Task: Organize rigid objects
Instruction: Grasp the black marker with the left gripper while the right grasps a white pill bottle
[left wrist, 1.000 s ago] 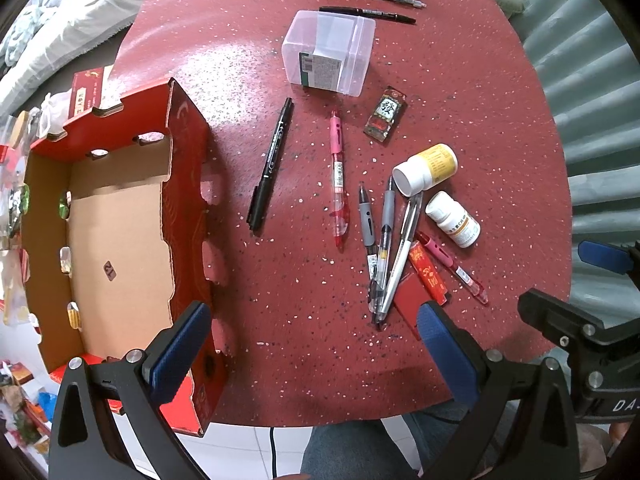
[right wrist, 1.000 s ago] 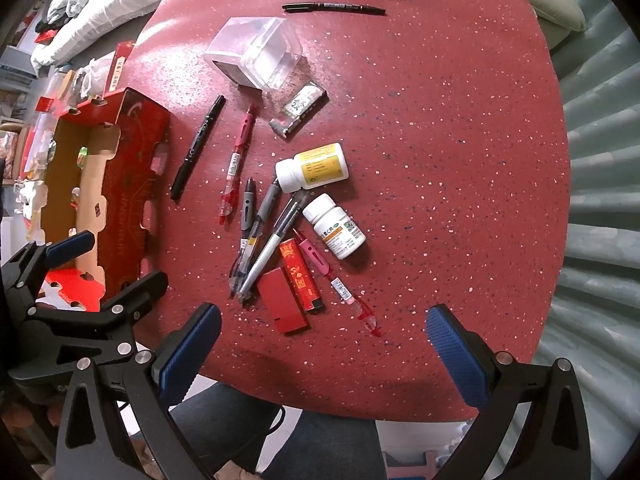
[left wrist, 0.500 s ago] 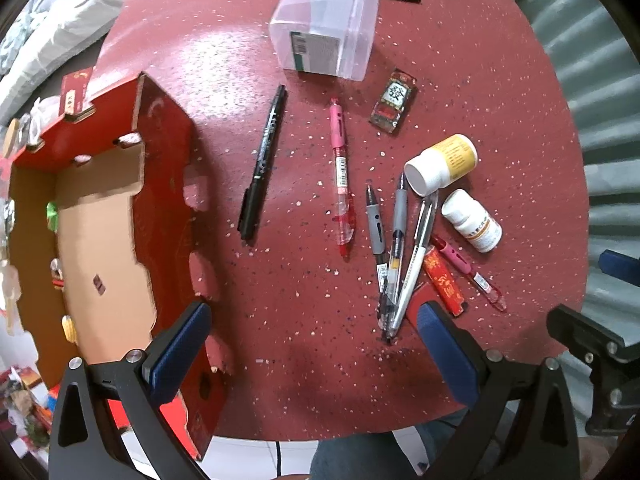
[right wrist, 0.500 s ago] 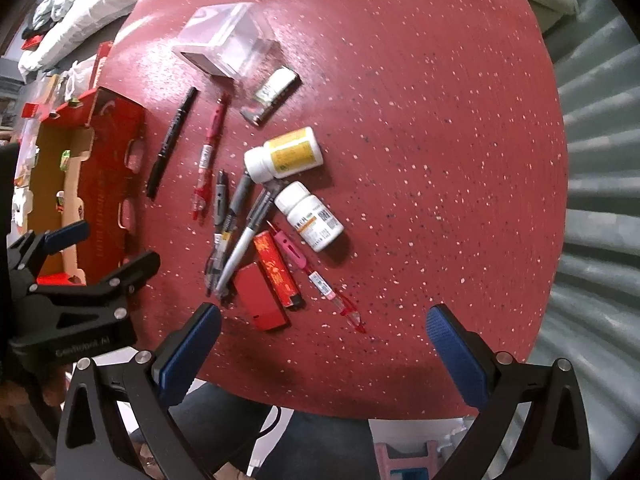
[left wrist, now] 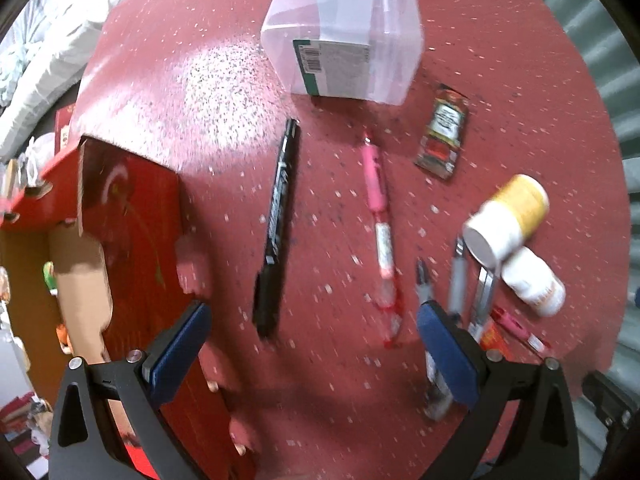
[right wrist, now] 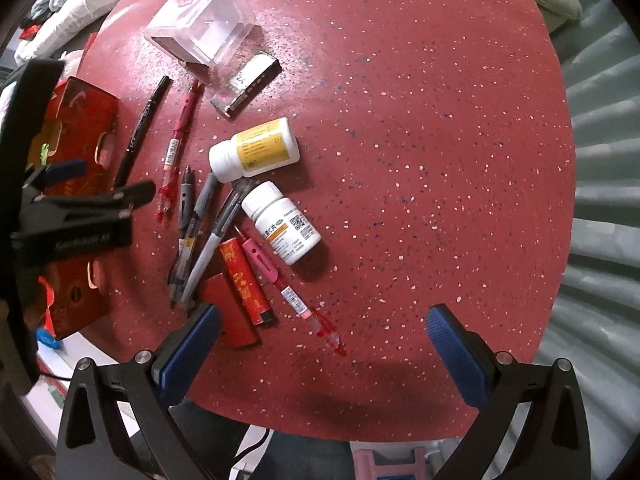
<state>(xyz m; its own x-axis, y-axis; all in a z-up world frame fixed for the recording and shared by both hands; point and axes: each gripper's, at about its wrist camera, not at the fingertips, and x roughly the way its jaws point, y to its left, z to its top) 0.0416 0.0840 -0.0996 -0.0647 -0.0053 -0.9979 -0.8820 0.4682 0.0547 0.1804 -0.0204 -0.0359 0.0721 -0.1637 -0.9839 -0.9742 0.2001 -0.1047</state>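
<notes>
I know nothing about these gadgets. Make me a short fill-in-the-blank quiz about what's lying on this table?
1. The speckled table top is ____ in colour.
2. The two white pill bottles, one yellow-labelled and one orange-labelled, both lie on their ____.
3. The long black marker pen lies between the pink pen and the red cardboard ____.
4. The left gripper holds ____.

Missing words: red; sides; box; nothing

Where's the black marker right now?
In the left wrist view, the black marker lies on the red table, between the red cardboard box and pink pen.
</notes>
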